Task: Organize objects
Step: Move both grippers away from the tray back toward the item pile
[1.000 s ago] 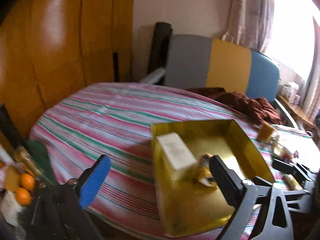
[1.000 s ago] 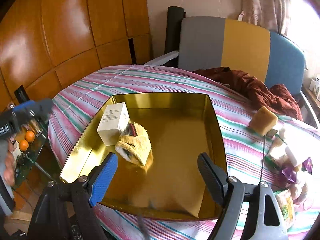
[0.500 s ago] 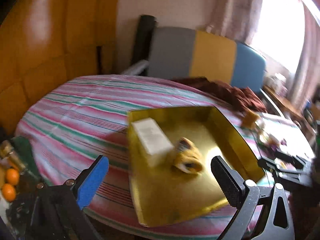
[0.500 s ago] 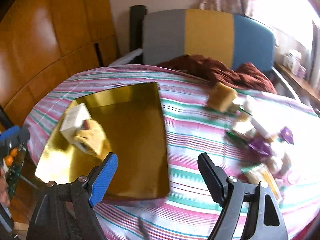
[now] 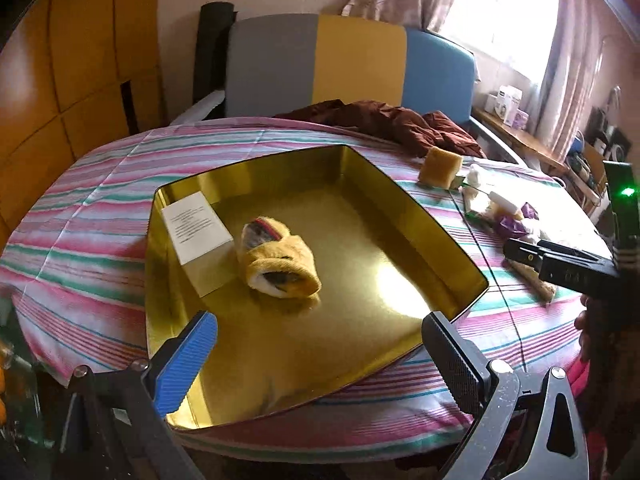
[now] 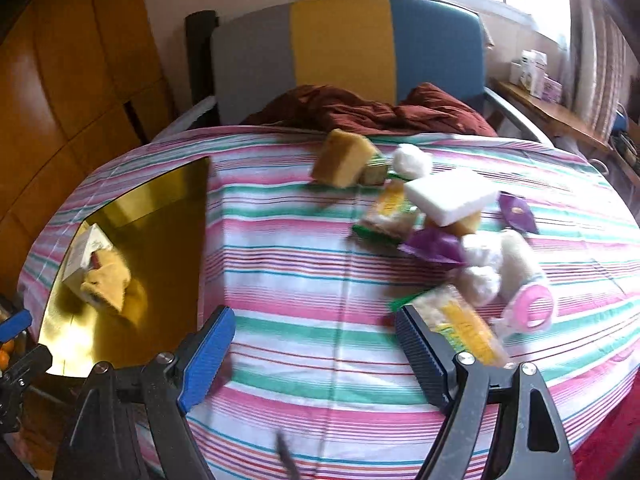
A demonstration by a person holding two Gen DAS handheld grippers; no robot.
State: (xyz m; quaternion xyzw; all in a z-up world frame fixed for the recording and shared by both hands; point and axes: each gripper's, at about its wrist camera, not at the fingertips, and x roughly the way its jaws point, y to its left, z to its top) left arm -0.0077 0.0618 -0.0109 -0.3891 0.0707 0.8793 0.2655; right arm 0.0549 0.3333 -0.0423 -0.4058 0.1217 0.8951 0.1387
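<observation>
Golden tray (image 5: 436, 236) holds a white box (image 5: 196, 232) and a soft slipper (image 5: 280, 264). Both grippers, left gripper (image 5: 320, 356) and right gripper (image 6: 316, 356), stand spread, empty. At two o'clock lies a crinkly snack packet (image 6: 464, 324): light, slippery; pinch its middle.

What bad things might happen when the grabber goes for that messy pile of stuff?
The pile is jumbled, so the open right gripper may pinch two things at once or knock the white sponge off the items under it. The snack packet sits right by one finger and could get crushed or pushed. The gold tin overhangs the table edge and might tip if bumped.
</observation>
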